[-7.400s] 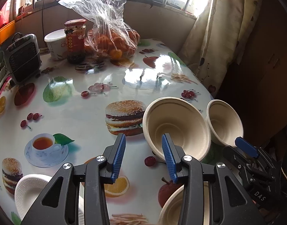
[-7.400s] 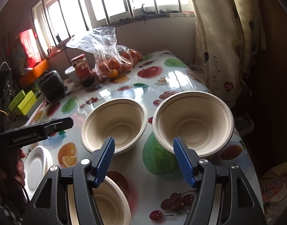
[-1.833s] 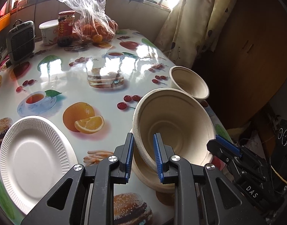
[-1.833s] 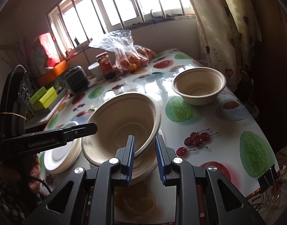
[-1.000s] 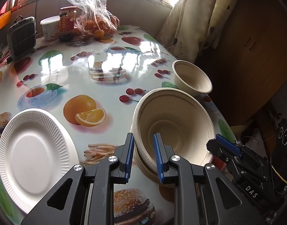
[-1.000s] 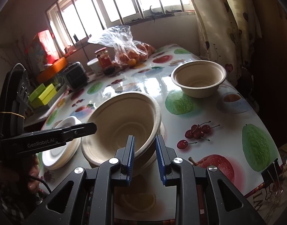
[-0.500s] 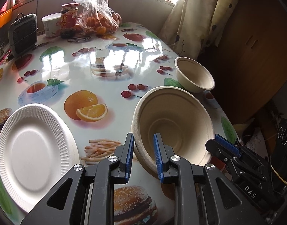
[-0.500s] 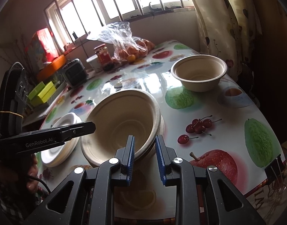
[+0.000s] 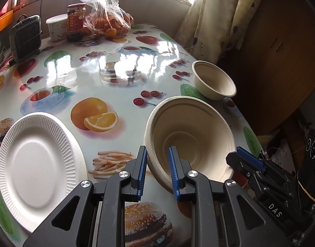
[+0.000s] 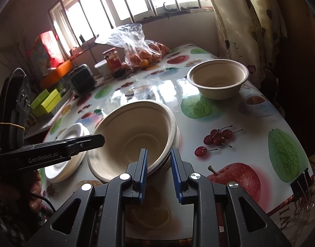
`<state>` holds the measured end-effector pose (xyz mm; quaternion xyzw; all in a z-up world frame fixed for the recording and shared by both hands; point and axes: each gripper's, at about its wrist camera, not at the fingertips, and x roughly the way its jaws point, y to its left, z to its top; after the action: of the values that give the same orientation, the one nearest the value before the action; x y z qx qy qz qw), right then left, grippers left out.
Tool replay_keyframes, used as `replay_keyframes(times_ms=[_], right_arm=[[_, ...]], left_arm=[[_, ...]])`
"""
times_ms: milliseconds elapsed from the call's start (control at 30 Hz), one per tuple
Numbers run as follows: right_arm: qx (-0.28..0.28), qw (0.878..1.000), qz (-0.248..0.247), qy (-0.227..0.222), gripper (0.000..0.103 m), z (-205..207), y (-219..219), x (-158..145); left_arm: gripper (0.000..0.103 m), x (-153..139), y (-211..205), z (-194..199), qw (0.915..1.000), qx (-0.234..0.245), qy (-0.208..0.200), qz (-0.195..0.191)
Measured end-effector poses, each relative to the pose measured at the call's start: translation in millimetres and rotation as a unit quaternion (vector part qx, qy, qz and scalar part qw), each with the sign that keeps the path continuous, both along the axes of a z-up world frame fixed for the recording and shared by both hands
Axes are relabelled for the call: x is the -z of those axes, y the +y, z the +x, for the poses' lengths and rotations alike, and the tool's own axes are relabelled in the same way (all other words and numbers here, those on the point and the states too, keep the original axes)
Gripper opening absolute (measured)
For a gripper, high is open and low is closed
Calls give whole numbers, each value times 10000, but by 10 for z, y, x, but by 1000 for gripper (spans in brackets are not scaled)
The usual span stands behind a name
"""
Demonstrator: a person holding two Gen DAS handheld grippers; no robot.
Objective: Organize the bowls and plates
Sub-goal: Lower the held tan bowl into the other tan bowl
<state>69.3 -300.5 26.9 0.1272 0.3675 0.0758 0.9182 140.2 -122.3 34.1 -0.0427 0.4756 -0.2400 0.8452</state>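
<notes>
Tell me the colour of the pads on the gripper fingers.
Blue, ribbed pads on black fingers; clearest in the left wrist view.

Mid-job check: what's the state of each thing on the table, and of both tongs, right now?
left tongs: shut on the top bowl's rim.
right tongs: shut on the same rim, other side.
top bowl: tilted, empty, nested in the lower bowl.
far bowl: upright, empty, apart from the stack.
paper plates: stacked flat, empty.
jar: upright, lid on.
</notes>
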Motion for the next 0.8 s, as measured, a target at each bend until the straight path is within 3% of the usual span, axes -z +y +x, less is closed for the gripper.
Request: replay_keyframes(times_ms=[800], right_arm=[[6,10000,-4,3,23,0,5,3]], left_arm=[[28,39,-9,31,10000,-9,22,49]])
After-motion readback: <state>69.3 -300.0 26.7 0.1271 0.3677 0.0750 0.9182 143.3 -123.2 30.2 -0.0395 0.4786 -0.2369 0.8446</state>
